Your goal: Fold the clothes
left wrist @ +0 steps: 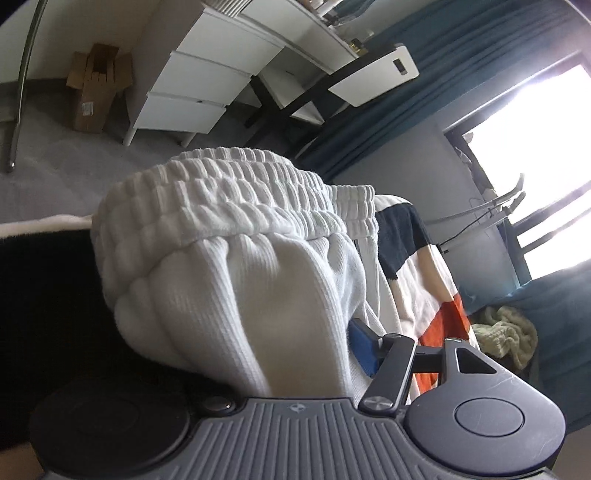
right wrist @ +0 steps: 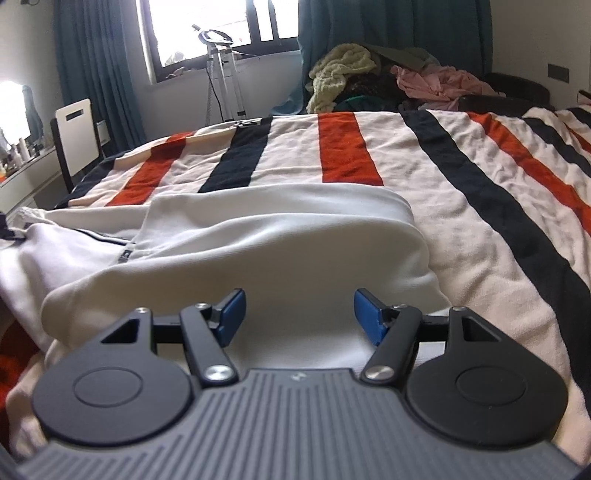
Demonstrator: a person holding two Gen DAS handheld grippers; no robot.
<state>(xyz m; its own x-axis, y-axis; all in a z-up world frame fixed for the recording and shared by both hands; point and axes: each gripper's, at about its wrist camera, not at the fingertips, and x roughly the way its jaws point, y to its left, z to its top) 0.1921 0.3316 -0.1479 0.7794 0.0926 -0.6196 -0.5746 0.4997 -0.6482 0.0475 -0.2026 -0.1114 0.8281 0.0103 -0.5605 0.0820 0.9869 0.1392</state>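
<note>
striped bedspread [right wrist: 461, 192], white garment [right wrist: 258, 251]

Striped blanket [right wrist: 461, 177], white drawers [left wrist: 207, 74], cardboard box [left wrist: 92, 88], teal curtains [right wrist: 96, 66], window [right wrist: 221, 22]

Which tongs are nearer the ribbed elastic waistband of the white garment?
Left. The left tongs have the white garment bunched against them just below the waistband; the right tongs hover open over smooth cloth away from it.
</note>
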